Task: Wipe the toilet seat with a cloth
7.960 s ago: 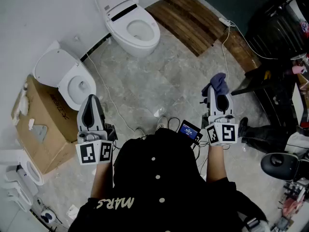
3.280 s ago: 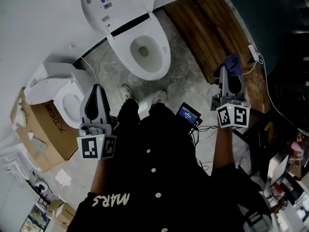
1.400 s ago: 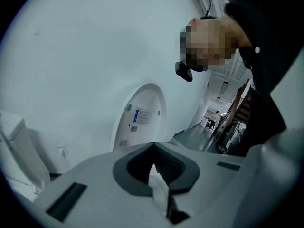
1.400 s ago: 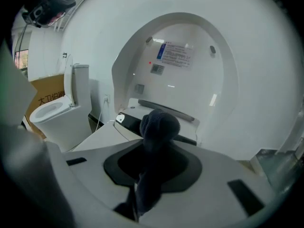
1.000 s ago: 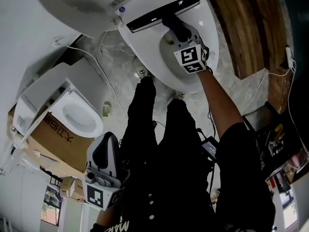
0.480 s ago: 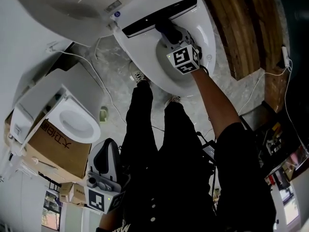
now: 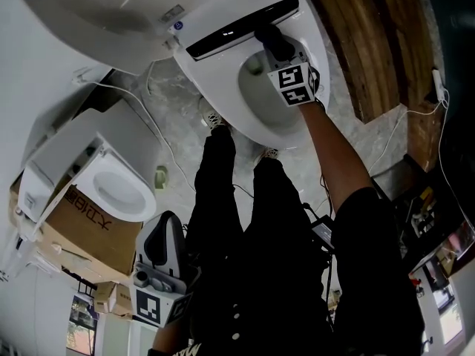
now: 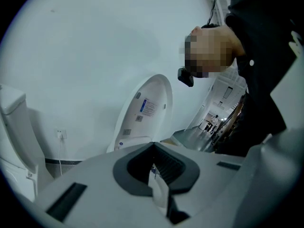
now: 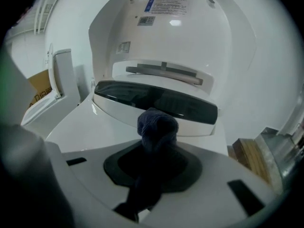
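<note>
R gripper (image 7: 278, 49) is reaching out over the toilet (image 7: 297, 128), arm (image 7: 335, 165) stretched fwd, marker cube facing up. Its jaws are pinching a dark blue cloth (image 7: 266, 33). In the R gripper view the cloth (image 9: 156, 126) is bunching up betw. the jaws of the R gripper (image 9: 154, 161) and poking out past the tips as a rounded wad.

The wad is sitting at the rear of the seat (image 7: 214, 81), just in front of the dark strip (image 7: 223, 35) by the hinge. Can't tell whether it's actually touching the seat (image 9: 85, 127) or hanging just above. The lid (image 7: 111, 13) is standing open. Its underside, w/ a blue-and-white label, is filling the top of the R gripper view (image 9: 175, 37), and the strip (image 9: 185, 106) is running across below it.

L gripper (image 7: 165, 228) is hanging low at the person's left side, well apart from the toilet, tips pointing toward the 2nd toilet (image 7: 119, 188). Its jaws are pressed together w/ nothing betw. them. In its own view the L gripper (image 8: 154, 167) is pointing at the pale wall (image 8: 71, 56), w/ the raised lid (image 8: 147, 110) beyond the tips.

The person is standing in black trousers (image 7: 223, 199), feet right by the bowl. The 2nd toilet is resting on a cardboard box (image 7: 89, 232). Wooden planks (image 7: 371, 35) are lying to the right of the toilet.
</note>
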The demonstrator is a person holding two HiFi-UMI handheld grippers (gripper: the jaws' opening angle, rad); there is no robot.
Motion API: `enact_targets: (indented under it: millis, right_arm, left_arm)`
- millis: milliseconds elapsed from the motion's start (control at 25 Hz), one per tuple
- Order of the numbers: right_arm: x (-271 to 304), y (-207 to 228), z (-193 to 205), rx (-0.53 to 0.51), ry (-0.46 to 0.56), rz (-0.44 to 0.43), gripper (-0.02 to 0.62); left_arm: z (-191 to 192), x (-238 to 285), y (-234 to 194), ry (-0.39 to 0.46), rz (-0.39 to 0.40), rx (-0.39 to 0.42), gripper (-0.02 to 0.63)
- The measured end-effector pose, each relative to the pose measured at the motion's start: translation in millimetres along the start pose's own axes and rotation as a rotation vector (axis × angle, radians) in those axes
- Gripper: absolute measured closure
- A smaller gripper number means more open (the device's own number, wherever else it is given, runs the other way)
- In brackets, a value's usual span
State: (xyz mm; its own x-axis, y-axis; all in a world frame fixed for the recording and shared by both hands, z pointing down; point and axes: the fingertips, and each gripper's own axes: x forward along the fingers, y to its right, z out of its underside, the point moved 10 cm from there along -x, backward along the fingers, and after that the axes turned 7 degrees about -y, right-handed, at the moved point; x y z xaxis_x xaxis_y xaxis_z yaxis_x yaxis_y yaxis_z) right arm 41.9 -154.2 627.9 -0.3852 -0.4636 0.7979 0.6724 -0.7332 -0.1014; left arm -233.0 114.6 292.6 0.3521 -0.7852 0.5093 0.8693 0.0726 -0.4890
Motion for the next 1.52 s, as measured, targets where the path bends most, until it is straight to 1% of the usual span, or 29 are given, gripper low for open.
enact_targets:
  millis: [80,160,280,360,520,680,840,880,920,960,1120,1360,1520]
  right_arm:
    - [0,4,0,-0.036,-0.023,0.018,0.509]
    - [-1,8,0,-0.104,-0.054,0.046,0.509]
    - [-1,17,1,-0.242,-0.106,0.068,0.507]
    - [0,23,2,-0.362,-0.140,0.063,0.507]
    - [0,32,3,-0.650,-0.194,0.030,0.506]
    - [-1,36,5,-0.954,-0.217,-0.014,0.506]
    - [-6,37,13,-1.362,-0.225,-0.013,0.505]
    - [-7,37,14,-1.430,-0.223,-0.009,0.505]
    - [-8,39,16,-1.464,-0.223,-0.011,0.505]
    - [-9,40,17,-1.473,-0.226,-0.018,0.505]
    - [-12,43,23,-1.458,-0.245,-0.044,0.506]
    - [-16,43,30,-1.460,-0.256,-0.059,0.506]
    - [-20,42,38,-1.443,-0.265,-0.066,0.508]
  left_arm:
    - [-1,0,0,0.000,-0.003,0.001,0.597]
    - [-2,-2,0,0.006,-0.007,0.002,0.597]
    - [-2,-3,1,0.014,-0.013,-0.001,0.597]
    - [-1,-2,1,0.015,-0.013,-0.002,0.597]
    - [-2,-4,4,0.020,-0.015,-0.005,0.597]
    - [-1,-7,5,0.020,-0.022,-0.008,0.597]
    - [-1,-8,5,0.021,-0.026,0.000,0.597]
    - [-1,-8,5,0.023,-0.026,0.002,0.597]
    - [-1,-8,6,0.025,-0.027,0.002,0.597]
    - [-1,-8,7,0.026,-0.026,0.002,0.597]
    - [0,-6,12,0.022,-0.015,0.004,0.597]
    - [0,-4,18,0.023,-0.010,0.010,0.597]
    - [2,-3,21,0.022,-0.013,0.013,0.597]
